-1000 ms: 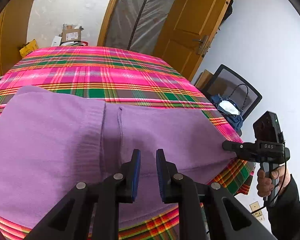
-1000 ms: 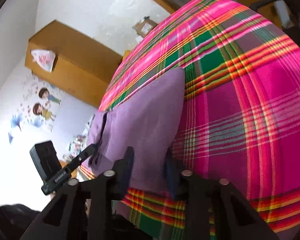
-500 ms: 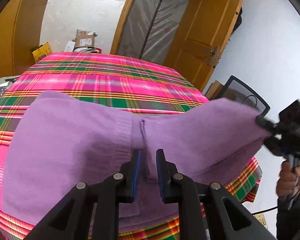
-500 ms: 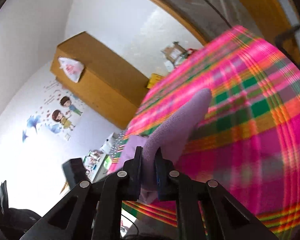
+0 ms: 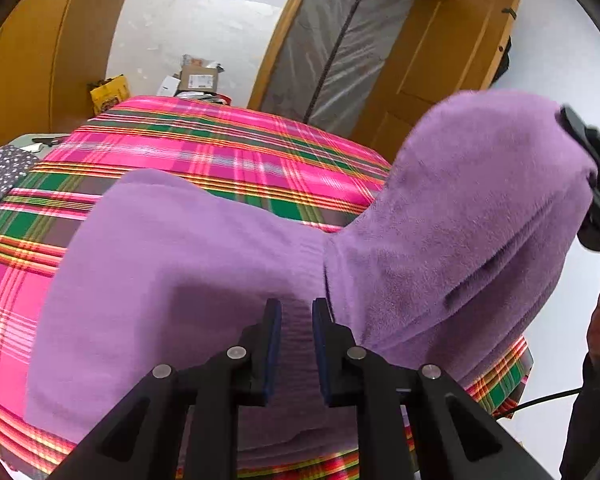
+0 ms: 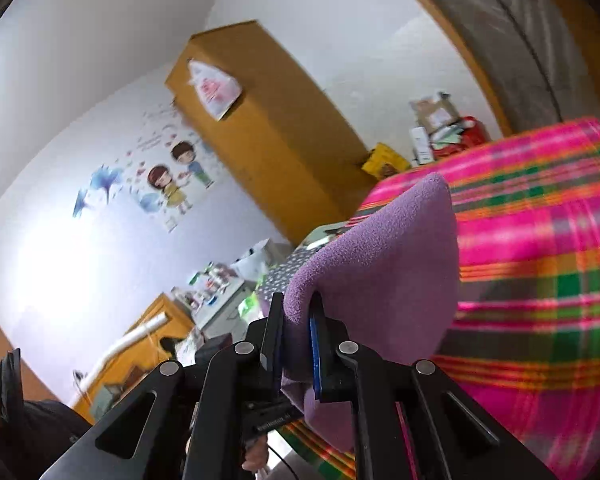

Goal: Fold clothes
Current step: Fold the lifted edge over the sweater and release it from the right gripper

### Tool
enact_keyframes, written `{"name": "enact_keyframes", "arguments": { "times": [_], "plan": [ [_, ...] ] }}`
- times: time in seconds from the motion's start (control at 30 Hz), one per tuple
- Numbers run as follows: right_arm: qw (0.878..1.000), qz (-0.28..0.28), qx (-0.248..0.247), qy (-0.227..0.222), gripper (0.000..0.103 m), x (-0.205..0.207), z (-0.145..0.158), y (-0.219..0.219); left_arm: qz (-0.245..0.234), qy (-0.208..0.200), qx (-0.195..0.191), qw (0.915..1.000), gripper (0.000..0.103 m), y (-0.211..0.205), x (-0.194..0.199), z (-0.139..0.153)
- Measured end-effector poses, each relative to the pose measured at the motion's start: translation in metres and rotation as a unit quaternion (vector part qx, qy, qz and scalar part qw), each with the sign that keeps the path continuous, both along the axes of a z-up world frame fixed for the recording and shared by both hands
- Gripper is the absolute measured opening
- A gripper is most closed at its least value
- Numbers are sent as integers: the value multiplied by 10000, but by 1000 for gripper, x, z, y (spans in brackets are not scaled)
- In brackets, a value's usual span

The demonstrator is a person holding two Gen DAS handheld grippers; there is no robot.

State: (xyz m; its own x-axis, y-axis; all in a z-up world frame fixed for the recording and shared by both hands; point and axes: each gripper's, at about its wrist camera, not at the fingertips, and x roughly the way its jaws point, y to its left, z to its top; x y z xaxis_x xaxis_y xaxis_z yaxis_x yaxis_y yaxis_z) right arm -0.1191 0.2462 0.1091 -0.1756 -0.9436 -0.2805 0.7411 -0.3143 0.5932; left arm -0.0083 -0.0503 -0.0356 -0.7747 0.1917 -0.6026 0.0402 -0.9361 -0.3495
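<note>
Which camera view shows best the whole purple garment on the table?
The left wrist view: the purple garment spreads over the plaid tablecloth, one end lifted by the right gripper. The right wrist view shows only the pinched end between that gripper's pads.

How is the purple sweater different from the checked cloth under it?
The purple sweater is one plain colour and fuzzy; the checked cloth has pink, green and orange stripes. The sweater has one end lifted, pinched in the right hand-held gripper; the cloth lies flat on the table. The sweater covers only part of the cloth, so the cloth is bigger. Both are soft fabric.
</note>
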Motion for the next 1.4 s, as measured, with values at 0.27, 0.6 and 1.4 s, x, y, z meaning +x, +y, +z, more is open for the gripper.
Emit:
{"name": "enact_keyframes", "arguments": {
  "times": [0.27, 0.6, 1.4],
  "plan": [
    [9968, 621, 466, 201, 11, 0, 6, -93, 466, 204, 113, 9986, 16, -38, 24, 10],
    [9843, 1264, 1236, -27, 11, -2, -37, -206, 1377, 154, 250, 9900, 16, -101, 62, 1],
    [9869, 864, 1364, -58, 41, 11, -90, -165, 1101, 774, 719, 9883, 33, -134, 75, 9]
  ]
}}
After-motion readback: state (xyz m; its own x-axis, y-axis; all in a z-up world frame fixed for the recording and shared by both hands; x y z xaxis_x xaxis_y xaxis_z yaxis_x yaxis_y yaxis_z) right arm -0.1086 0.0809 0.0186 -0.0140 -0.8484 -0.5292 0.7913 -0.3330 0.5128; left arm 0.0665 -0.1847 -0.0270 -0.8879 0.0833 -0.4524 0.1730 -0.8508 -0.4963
